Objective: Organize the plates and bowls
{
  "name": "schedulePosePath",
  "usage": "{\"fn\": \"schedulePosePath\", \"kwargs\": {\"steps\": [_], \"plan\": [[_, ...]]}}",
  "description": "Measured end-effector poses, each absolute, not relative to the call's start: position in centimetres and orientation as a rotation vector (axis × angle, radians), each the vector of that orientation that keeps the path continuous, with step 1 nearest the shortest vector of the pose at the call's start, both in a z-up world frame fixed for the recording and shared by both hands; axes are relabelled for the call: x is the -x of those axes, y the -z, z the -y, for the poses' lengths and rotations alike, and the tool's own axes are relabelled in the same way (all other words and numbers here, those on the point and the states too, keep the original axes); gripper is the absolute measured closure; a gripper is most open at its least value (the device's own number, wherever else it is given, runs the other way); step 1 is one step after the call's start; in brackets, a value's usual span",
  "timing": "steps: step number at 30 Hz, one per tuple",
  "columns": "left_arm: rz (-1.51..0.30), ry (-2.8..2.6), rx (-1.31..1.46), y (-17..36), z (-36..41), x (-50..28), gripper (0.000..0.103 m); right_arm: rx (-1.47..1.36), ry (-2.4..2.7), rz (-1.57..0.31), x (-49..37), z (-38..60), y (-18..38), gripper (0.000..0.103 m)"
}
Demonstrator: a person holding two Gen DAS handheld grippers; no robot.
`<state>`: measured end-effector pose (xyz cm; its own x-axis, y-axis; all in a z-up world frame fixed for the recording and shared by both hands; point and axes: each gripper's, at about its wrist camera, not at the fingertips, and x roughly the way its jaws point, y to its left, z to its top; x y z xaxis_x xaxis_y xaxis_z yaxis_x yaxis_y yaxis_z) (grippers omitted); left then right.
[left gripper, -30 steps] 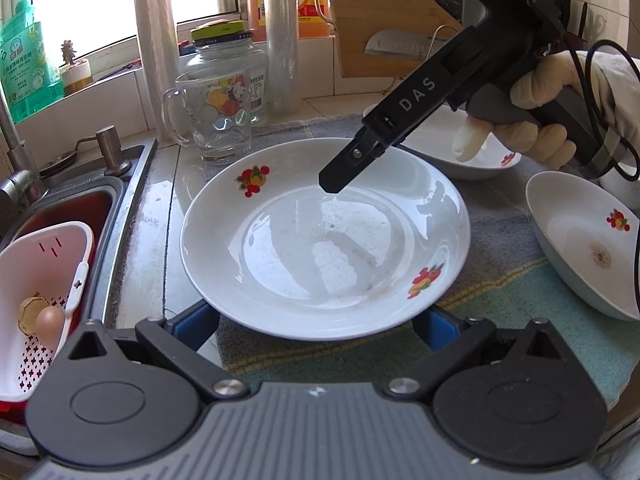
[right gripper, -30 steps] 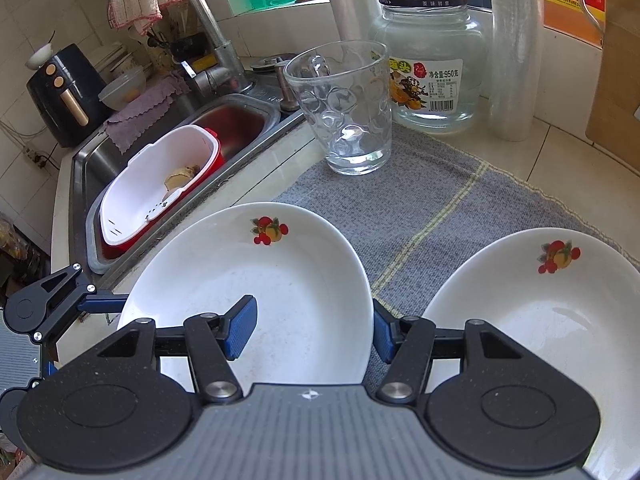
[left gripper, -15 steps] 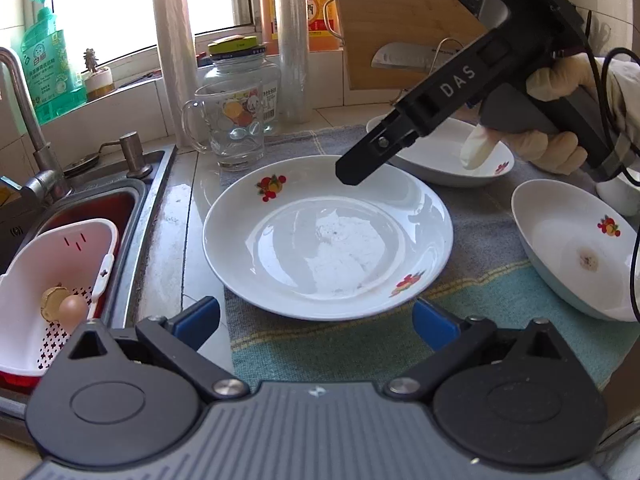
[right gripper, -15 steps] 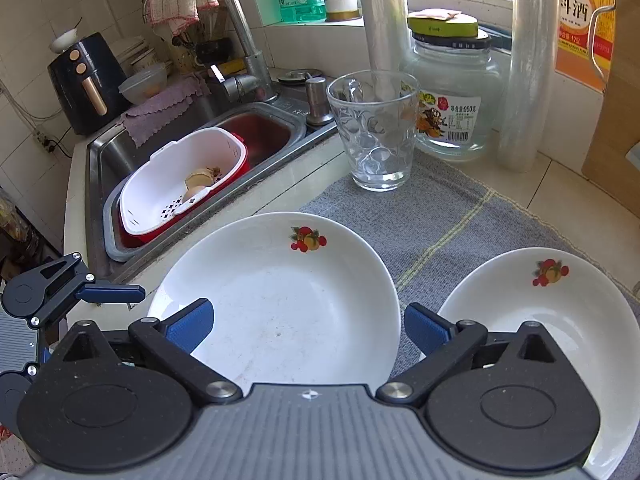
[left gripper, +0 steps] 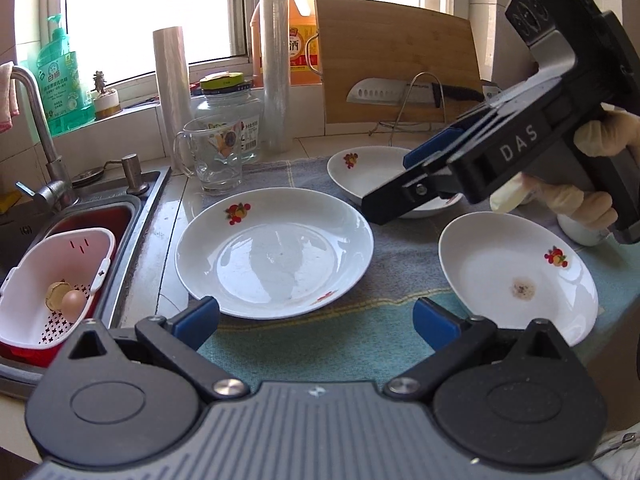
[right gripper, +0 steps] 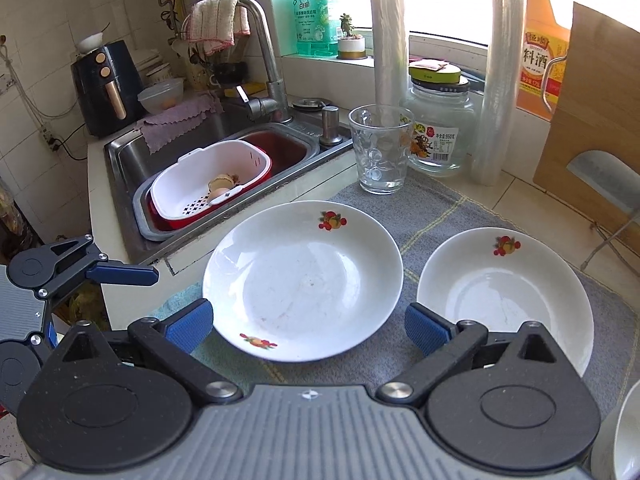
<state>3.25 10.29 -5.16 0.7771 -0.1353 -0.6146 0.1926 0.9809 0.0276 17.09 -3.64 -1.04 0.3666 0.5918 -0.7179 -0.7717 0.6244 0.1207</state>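
The grey-and-teal counter mat (right gripper: 432, 212) spreads beside the steel sink (right gripper: 128, 160), which lies at ten o'clock in the right wrist view and holds a white strainer basket (right gripper: 188, 184). On the mat the large white plate (right gripper: 304, 280) with fruit prints sits at the centre. A smaller white bowl (right gripper: 504, 296) rests at three o'clock of it, apart from it. In the left wrist view a second bowl (left gripper: 516, 276), stained in its middle, lies at four o'clock of the plate. A glass mug (right gripper: 382, 148) stands at twelve o'clock of the plate, a glass jar (right gripper: 438, 128) just behind it.

The right gripper (right gripper: 308, 326) hovers over the plate's near rim, jaws spread wide with nothing clamped. The left gripper (left gripper: 316, 320) likewise stands wide apart, empty, over the mat just short of the plate.
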Motion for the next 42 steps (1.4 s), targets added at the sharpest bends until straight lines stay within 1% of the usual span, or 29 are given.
{"fn": "schedulePosePath", "kwargs": {"steps": [11,19,31,42], "plan": [[-0.592,0.141,-0.110,3.7,-6.5,-0.6,0.001,0.223,-0.773,-0.739,-12.3,9.6,-0.5,0.000],[-0.665,0.191,-0.087,3.9,-4.0,0.1,0.001,0.211,-0.682,-0.738,-9.4,14.5,0.3,0.000],[-0.708,0.211,-0.040,3.9,-0.8,0.5,0.001,0.222,-0.624,-0.753,-5.1,20.4,2.4,0.000],[-0.718,0.182,-0.089,3.9,0.5,-0.2,0.001,0.254,-0.617,-0.829,-3.1,21.9,6.8,0.000]]}}
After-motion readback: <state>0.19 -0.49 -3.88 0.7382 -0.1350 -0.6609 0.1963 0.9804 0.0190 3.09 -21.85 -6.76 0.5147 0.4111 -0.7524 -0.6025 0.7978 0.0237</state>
